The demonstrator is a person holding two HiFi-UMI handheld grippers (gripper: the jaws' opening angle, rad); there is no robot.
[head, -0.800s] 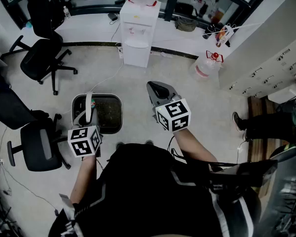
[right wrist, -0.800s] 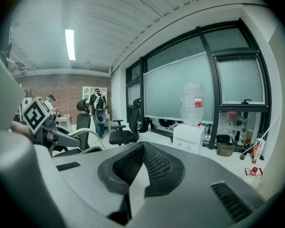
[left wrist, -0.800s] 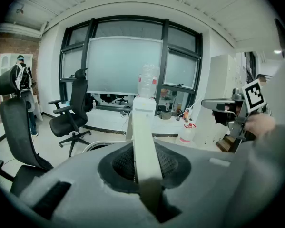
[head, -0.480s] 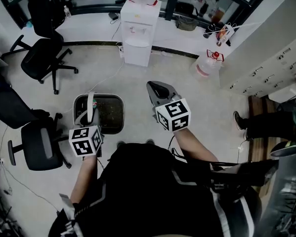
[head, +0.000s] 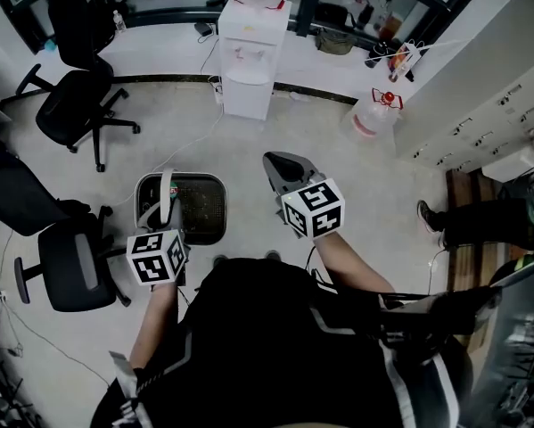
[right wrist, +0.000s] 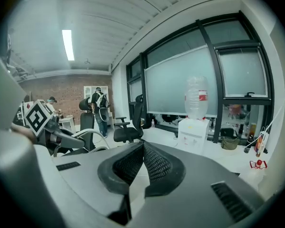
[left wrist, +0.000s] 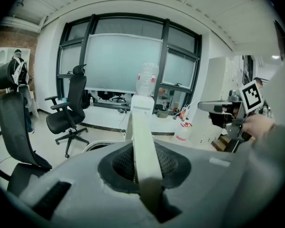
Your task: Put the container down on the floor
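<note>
A dark rectangular container point(head: 188, 209) with a pale rim hangs in front of me over the floor, seen from above in the head view. Its white strap handle point(head: 164, 194) stands up at its left side. My left gripper point(head: 166, 219) is shut on that handle. In the left gripper view the handle point(left wrist: 141, 141) runs up between the jaws, and part of the container rim point(left wrist: 95, 145) shows behind them. I cannot tell whether the container touches the floor. My right gripper point(head: 287, 168) is held to the right of the container, shut and empty, its tips point(right wrist: 143, 144) meeting.
A white water dispenser point(head: 249, 56) stands ahead by the wall, with a spare water jug point(head: 371, 119) on the floor to its right. Black office chairs point(head: 75, 105) point(head: 66, 261) stand at left. White cabinets point(head: 498, 105) and another person's legs point(head: 445, 226) are at right. A cable point(head: 195, 145) crosses the floor.
The left gripper and the container have drifted very slightly to the right. The right gripper has hardly moved.
</note>
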